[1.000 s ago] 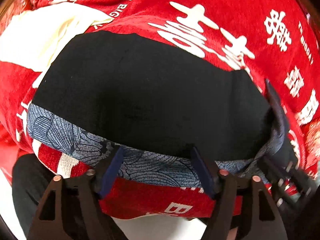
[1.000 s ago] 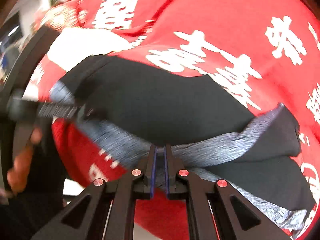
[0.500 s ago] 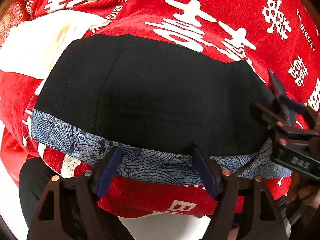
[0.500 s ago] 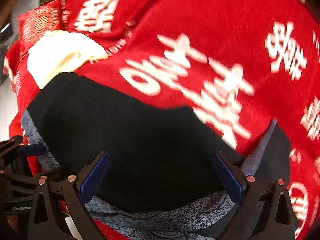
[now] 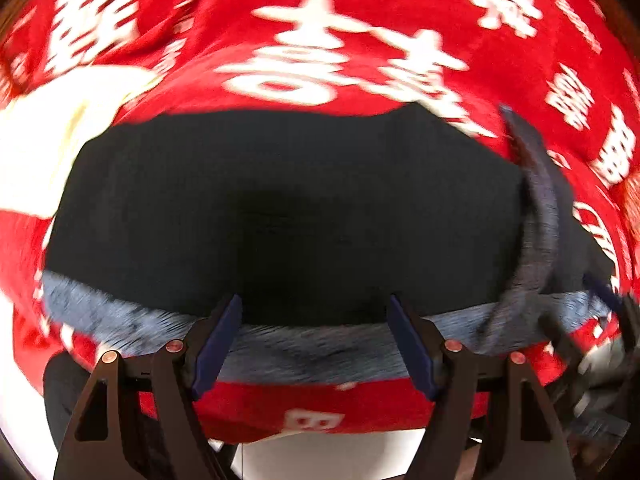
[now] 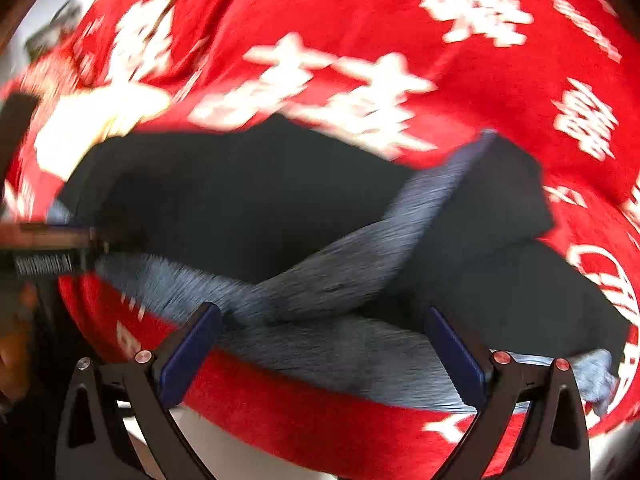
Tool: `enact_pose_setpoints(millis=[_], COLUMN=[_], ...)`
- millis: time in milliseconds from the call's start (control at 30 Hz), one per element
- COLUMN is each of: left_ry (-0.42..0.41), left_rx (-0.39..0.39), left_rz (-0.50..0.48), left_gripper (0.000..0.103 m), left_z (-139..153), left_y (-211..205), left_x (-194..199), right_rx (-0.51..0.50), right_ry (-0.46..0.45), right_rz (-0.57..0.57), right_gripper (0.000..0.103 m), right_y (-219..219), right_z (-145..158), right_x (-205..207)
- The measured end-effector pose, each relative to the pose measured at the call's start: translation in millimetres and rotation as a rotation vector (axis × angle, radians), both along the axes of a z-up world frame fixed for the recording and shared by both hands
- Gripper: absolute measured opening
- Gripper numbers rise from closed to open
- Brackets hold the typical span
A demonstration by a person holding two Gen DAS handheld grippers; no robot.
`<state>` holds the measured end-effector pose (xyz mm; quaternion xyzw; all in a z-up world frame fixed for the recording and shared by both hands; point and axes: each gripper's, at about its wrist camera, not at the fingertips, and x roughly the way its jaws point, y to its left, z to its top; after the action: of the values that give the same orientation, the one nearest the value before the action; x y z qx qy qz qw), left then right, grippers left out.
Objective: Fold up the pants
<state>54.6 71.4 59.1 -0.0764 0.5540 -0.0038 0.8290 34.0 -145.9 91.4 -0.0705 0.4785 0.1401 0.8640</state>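
Note:
The pants (image 5: 280,216) lie folded as a black block with a blue-grey patterned band (image 5: 304,352) along the near edge, on a red cloth with white characters. My left gripper (image 5: 314,342) is open and empty, its jaws standing over the near band. My right gripper (image 6: 320,344) is open and empty over the band (image 6: 344,276) at the pants' (image 6: 248,200) right end, where a strip of band is folded diagonally over the black cloth. The right gripper shows blurred at the right edge of the left wrist view (image 5: 600,320); the left gripper shows at the left edge of the right wrist view (image 6: 52,248).
The red cloth (image 5: 360,20) covers the whole surface and hangs over the near edge (image 6: 320,408). A cream-white piece of fabric (image 5: 60,132) lies at the far left of the pants. Both views are motion-blurred.
My right gripper let go of the band, opened and moved to the pants' right end. My left gripper stayed open over the near band, shifting slightly. The pants lie flatter.

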Motion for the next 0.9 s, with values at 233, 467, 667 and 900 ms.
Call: enact_pose_setpoints(millis=[233, 467, 667, 900], left_ry=[0.039, 0.055, 0.049, 0.048], left_rx=[-0.06, 0.006, -0.004, 0.001], left_rz=[-0.196, -0.216, -0.225, -0.212], left_gripper=[0.078, 0.081, 0.082, 0.083], left_z=[-4, -20, -20, -20], left_y=[-83, -103, -103, -104], left_x=[32, 36, 37, 36], right_rx=[-0.008, -0.078, -0.097, 0.107], right_ry=[-0.017, 0.142, 0.266, 0.187], right_rz=[-0.247, -0.331, -0.341, -0.404], right_gripper=[0.102, 0.102, 0.083, 0.012], right_y=[-81, -79, -77, -123], right_z=[26, -9, -63, -34], right_x=[89, 198, 232, 199])
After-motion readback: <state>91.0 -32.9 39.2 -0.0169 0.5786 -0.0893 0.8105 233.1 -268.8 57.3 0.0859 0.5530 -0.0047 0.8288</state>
